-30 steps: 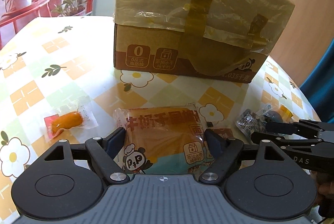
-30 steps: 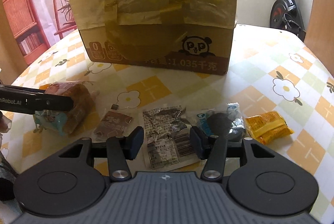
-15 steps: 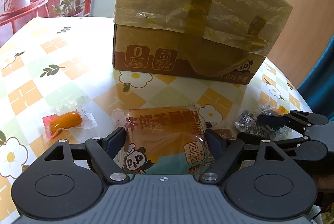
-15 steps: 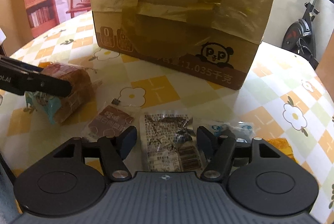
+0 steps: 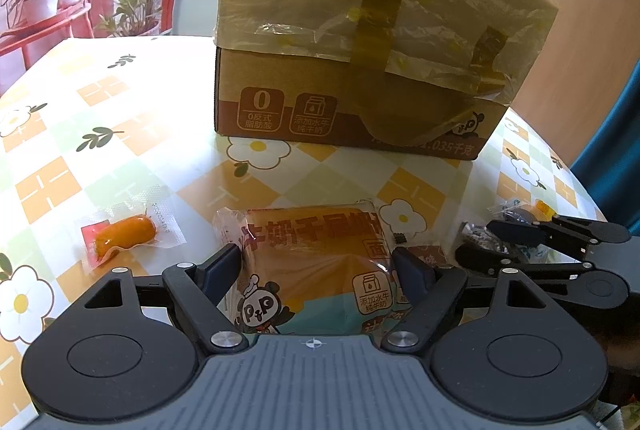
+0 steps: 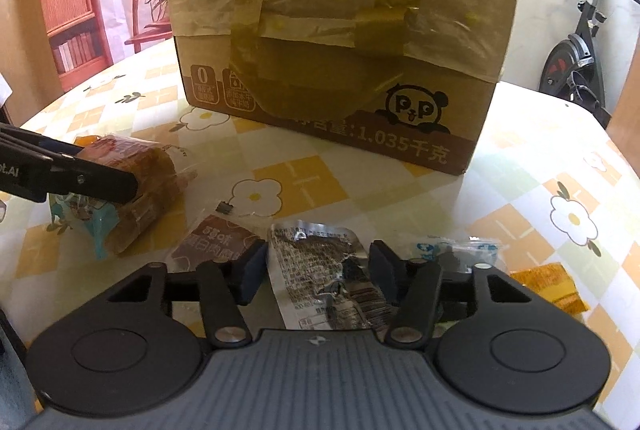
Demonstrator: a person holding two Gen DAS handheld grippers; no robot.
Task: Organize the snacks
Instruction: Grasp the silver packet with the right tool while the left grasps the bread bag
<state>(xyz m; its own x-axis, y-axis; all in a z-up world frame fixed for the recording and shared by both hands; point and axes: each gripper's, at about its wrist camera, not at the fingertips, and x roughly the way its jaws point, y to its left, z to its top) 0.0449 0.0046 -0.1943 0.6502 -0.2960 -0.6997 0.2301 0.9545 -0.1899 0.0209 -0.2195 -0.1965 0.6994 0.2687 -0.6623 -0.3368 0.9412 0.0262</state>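
Silver packet [image 6: 320, 270] between right tool [image 6: 318, 272], just narrowed, not pinched | left tool [image 5: 318, 270] unchanged, clamping bread pack [image 5: 316, 262]

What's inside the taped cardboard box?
Cannot tell. The cardboard box is covered on top by yellowish plastic film held with brown tape; only its printed front and side walls show. All visible snack packets lie on the table outside it.
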